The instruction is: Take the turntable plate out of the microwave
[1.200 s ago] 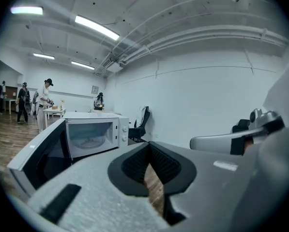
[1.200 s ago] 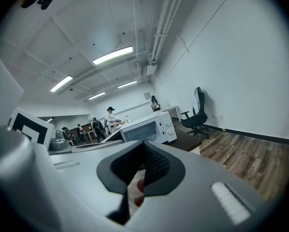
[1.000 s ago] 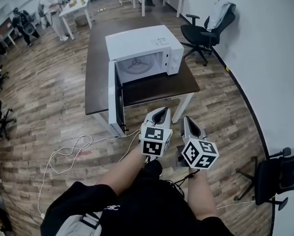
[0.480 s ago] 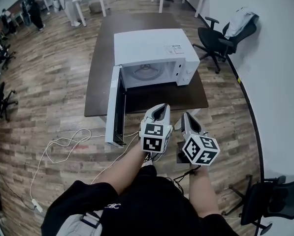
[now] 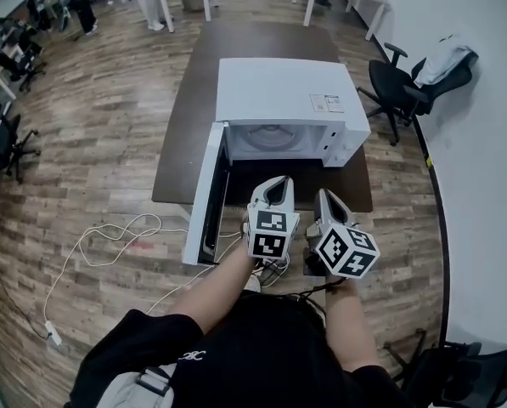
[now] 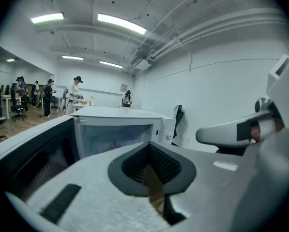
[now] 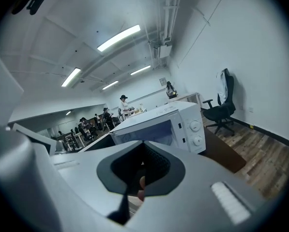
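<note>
Turntable plate (image 5: 273, 133) sits inside the microwave (image 5: 278, 83) on the worktop (image 5: 181, 134), door (image 5: 204, 202) swung open. Left gripper (image 5: 278, 184) and right gripper (image 5: 327, 197) hover short, jaws closed, empty. Unopened, they could shove the plate or clip that door.

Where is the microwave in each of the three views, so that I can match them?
Head view: the microwave is at upper centre, its door open on the picture's left.
Left gripper view: centre left, seen from the front.
Right gripper view: centre right.
Shared landmark: the black office chair with a white garment, to the right of the microwave in all three.
</note>
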The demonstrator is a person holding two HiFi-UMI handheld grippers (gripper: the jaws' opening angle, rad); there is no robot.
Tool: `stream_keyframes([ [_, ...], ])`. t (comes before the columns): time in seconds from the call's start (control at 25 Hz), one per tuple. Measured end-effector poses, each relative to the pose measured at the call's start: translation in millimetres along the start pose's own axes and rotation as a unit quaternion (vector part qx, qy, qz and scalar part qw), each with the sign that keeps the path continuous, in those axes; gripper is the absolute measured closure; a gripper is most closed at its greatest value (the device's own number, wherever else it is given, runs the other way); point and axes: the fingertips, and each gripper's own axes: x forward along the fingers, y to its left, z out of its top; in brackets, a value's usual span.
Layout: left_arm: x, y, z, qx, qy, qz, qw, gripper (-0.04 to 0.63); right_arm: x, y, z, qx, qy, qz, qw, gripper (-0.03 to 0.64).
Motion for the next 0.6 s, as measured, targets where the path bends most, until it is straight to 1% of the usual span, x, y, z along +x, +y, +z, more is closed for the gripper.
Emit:
stream_keyframes([
  [0.08,0.1,10.0,-1.4,-0.004,0.001,0.013,0.9999,0.588,11.9,-1.0,-0.4,0.017,-0.003,-0.002,1.000,0.609],
  [0.2,-0.8,30.6,-0.8,-0.008,-0.011,0.053,0.9985,0.588,31.3,-4.2,-3.4,0.040,-0.004,-0.005,0.999,0.609],
  [0.28,-0.9,41.9,-1.9,-0.003,-0.017,0.071,0.9974,0.588,43.5,-4.5,-7.4,0.057,0.001,-0.001,0.998,0.609],
  [0.4,4.2,52.3,-10.4,-0.002,-0.015,0.074,0.9971,0.588,61.6,-5.8,-15.4,0.071,0.015,0.004,0.997,0.609],
  [0.6,17.0,72.9,-20.3,-0.008,-0.005,0.091,0.9958,0.588,96.4,-11.4,-25.0,0.062,0.042,0.016,0.997,0.609],
])
